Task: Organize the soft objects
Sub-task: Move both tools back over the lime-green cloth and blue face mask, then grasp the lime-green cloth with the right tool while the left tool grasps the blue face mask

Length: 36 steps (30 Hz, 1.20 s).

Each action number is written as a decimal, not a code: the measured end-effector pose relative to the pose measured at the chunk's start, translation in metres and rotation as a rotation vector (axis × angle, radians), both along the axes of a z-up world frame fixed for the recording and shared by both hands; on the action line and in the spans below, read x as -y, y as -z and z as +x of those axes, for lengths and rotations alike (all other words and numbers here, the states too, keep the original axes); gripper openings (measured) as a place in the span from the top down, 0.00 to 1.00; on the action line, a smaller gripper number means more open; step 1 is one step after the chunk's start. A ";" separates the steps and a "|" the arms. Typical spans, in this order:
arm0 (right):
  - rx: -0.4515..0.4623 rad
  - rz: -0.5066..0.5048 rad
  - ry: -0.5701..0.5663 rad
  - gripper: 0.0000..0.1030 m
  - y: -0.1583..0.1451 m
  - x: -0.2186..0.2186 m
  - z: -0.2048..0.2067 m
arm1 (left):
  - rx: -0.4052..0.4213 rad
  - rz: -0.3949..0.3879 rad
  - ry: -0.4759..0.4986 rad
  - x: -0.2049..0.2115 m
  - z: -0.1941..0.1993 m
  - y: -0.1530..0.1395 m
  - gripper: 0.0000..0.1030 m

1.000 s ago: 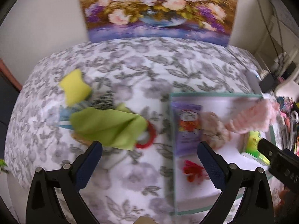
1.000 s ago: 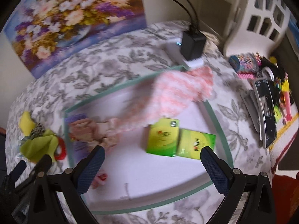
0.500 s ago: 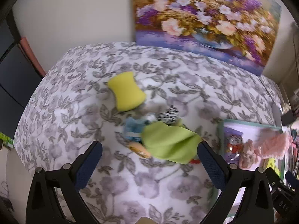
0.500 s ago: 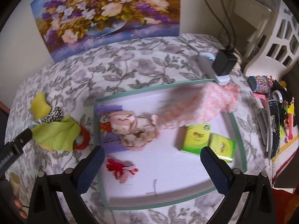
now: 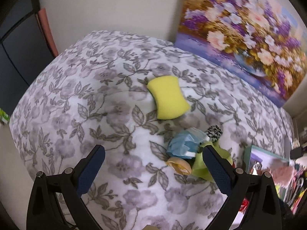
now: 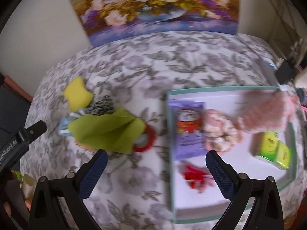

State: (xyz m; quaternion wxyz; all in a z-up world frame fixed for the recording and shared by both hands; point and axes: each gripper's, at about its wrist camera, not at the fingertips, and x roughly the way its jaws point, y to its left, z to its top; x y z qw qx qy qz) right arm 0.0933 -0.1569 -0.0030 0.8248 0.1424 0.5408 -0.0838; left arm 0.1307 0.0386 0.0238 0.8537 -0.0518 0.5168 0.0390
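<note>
A yellow sponge [image 5: 167, 97] lies on the floral tablecloth, ahead of my open, empty left gripper [image 5: 153, 169]. Below it sits a pile: a blue mask [image 5: 184, 143], a black-and-white scrunchie [image 5: 214, 131], a green cloth [image 5: 203, 164] and a tan round thing [image 5: 179, 165]. In the right wrist view the green cloth [image 6: 107, 131] covers a red ring [image 6: 147, 141], with the sponge [image 6: 77, 94] behind. My right gripper [image 6: 156, 169] is open and empty, over the tray's left rim [image 6: 169, 153]. The tray holds a pink fluffy cloth [image 6: 266, 113], a pink scrunchie [image 6: 220, 134], a purple packet [image 6: 189, 126], a red bow [image 6: 193, 175] and green boxes [image 6: 274, 149].
A flower painting [image 6: 155, 5] leans on the wall behind the table. A charger and power strip [image 6: 280, 72] lie at the far right. A dark cabinet [image 5: 13, 53] stands left of the table. The left gripper's side [image 6: 19, 136] shows at the right wrist view's left edge.
Both grippers have swung to the left. The left view now centres on the sponge, with the tray at its right edge. The right view now takes in the pile and the tray. Nothing was grasped.
</note>
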 end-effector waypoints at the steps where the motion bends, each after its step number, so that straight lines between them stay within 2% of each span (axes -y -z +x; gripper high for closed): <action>1: 0.000 0.008 -0.014 0.00 0.003 -0.007 0.004 | -0.001 -0.013 -0.011 -0.005 0.001 0.002 0.02; 6: 0.002 0.067 -0.056 0.00 0.014 -0.027 0.018 | 0.002 -0.074 -0.045 -0.017 0.010 0.010 0.02; 9: 0.004 0.101 -0.061 0.00 0.022 -0.036 0.028 | -0.024 -0.100 -0.059 -0.022 0.017 0.020 0.02; 15: 0.018 0.137 -0.094 0.00 0.031 -0.054 0.044 | -0.069 -0.087 -0.094 -0.030 0.027 0.033 0.02; 22: 0.014 0.135 -0.145 0.14 0.042 -0.077 0.059 | -0.073 -0.124 -0.153 -0.048 0.030 0.037 0.02; 25: 0.003 0.127 -0.151 0.25 0.048 -0.082 0.063 | -0.071 -0.128 -0.154 -0.048 0.031 0.038 0.02; 27: 0.004 0.122 -0.150 0.41 0.051 -0.082 0.065 | -0.073 -0.137 -0.148 -0.046 0.032 0.040 0.02; 29: 0.005 0.127 -0.153 0.52 0.053 -0.081 0.067 | -0.077 -0.148 -0.144 -0.044 0.032 0.041 0.02; 34: 0.014 0.159 -0.155 0.72 0.056 -0.077 0.068 | -0.092 -0.232 -0.125 -0.040 0.034 0.047 0.02; 36: 0.013 0.168 -0.155 0.82 0.057 -0.075 0.068 | -0.102 -0.273 -0.120 -0.039 0.035 0.050 0.02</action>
